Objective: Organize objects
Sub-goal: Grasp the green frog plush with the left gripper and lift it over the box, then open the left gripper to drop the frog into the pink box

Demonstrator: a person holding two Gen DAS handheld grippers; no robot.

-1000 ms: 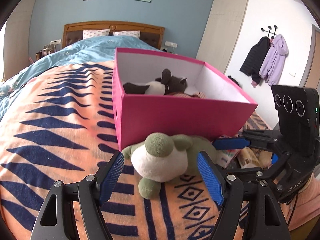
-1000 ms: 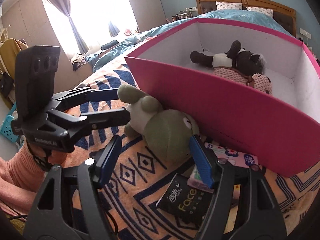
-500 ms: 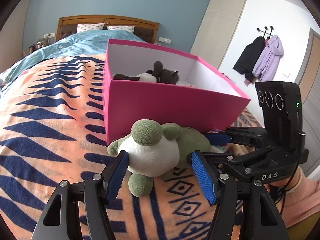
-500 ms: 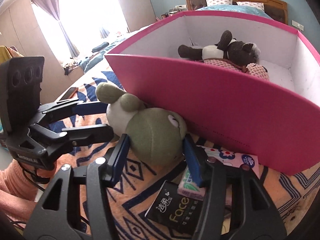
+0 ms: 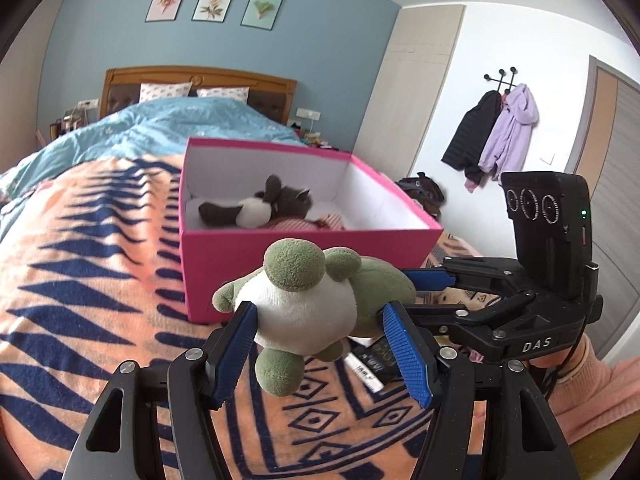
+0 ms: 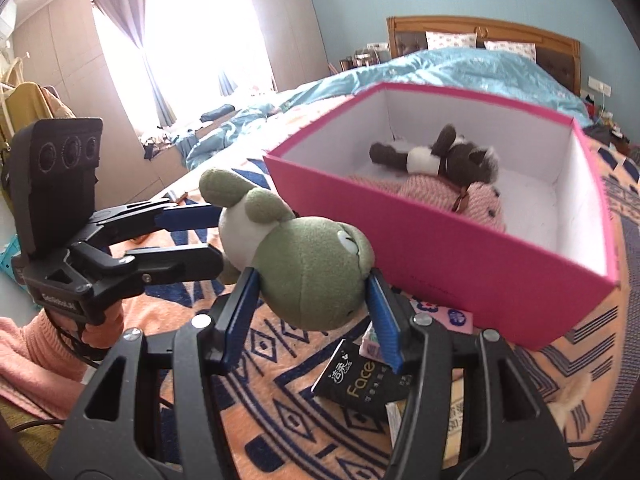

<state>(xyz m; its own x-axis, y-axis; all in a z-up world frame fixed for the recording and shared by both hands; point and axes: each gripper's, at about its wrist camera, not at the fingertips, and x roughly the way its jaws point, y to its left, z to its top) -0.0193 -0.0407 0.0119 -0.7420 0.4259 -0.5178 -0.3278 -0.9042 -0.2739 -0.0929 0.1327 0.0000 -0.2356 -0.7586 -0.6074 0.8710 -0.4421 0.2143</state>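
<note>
A green and white frog plush [image 5: 308,300] hangs in the air in front of the pink box [image 5: 304,252]. My left gripper [image 5: 316,316] is shut on its white belly. My right gripper [image 6: 312,292] is shut on its green head [image 6: 316,276]. The right gripper also shows in the left wrist view [image 5: 428,280]; the left gripper shows in the right wrist view [image 6: 208,236]. The box [image 6: 440,248] holds a dark grey and white plush [image 6: 436,158] and a pink knitted plush [image 6: 444,196].
A black tissue pack [image 6: 360,380] and a pink flowered pack [image 6: 444,314] lie on the orange patterned blanket [image 5: 80,288] by the box's front wall. The blue duvet [image 5: 180,128] and headboard are behind. Coats [image 5: 496,132] hang on the right wall.
Both grippers have closed on the frog plush and lifted it off the blanket, up to about the box's rim height. The packs under it are now uncovered.
</note>
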